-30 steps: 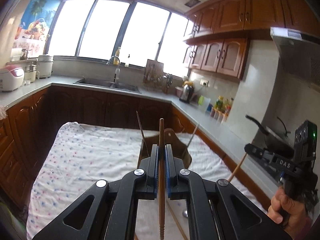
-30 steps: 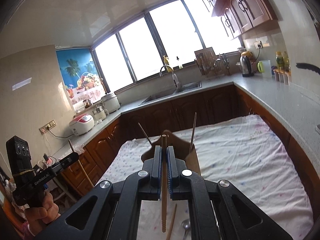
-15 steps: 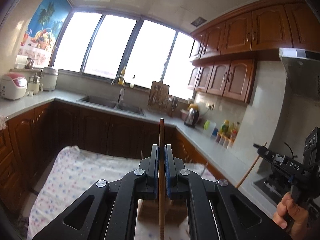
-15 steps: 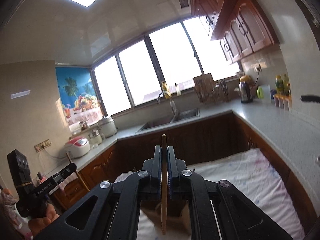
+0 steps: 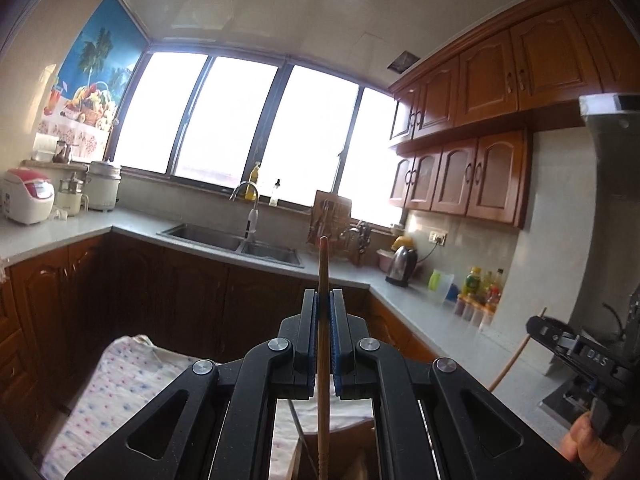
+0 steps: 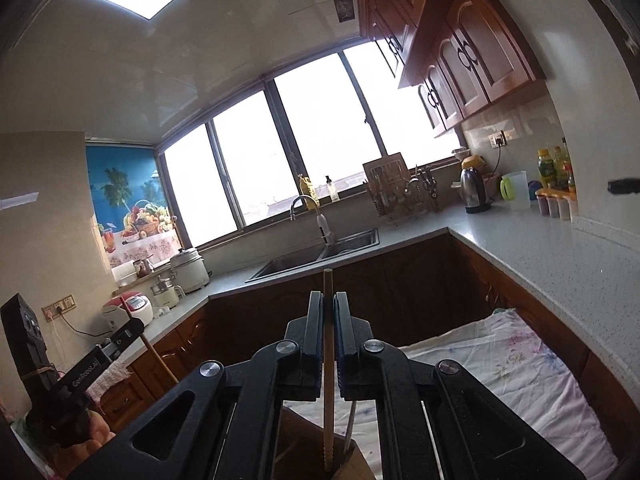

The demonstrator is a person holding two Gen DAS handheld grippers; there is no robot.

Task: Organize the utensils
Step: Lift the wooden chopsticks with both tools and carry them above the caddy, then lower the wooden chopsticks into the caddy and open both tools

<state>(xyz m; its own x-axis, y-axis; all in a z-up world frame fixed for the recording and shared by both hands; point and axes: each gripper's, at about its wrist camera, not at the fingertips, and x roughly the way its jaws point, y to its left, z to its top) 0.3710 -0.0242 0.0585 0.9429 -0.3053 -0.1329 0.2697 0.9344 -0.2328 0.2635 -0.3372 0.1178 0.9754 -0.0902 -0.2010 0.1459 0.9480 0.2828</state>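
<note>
Nearest the left wrist camera, the left black two-finger claw is clamped on a reddish-brown wooden chopstick that stands upright between its blue pads, the top end rising above the fingertips and the ridged lower end hanging below them. The right black two-finger claw grips a paler wooden chopstick the same way, upright, with its grooved tip pointing down. Just beneath each claw sits a brown box-like utensil holder, only its upper edge in view, with a thin stick leaning inside it; whether either held chopstick reaches into it cannot be told from these angles. The holder rests on a tabletop covered by a white cloth with small coloured flowers. From the left view, the right claw shows at the far right edge, its chopstick slanting down. Beyond the tabletop run dark wooden base cabinets under a grey stone counter, with a steel double sink, a steel electric kettle, and a white-and-pink rice cooker below the wide bright window.
</note>
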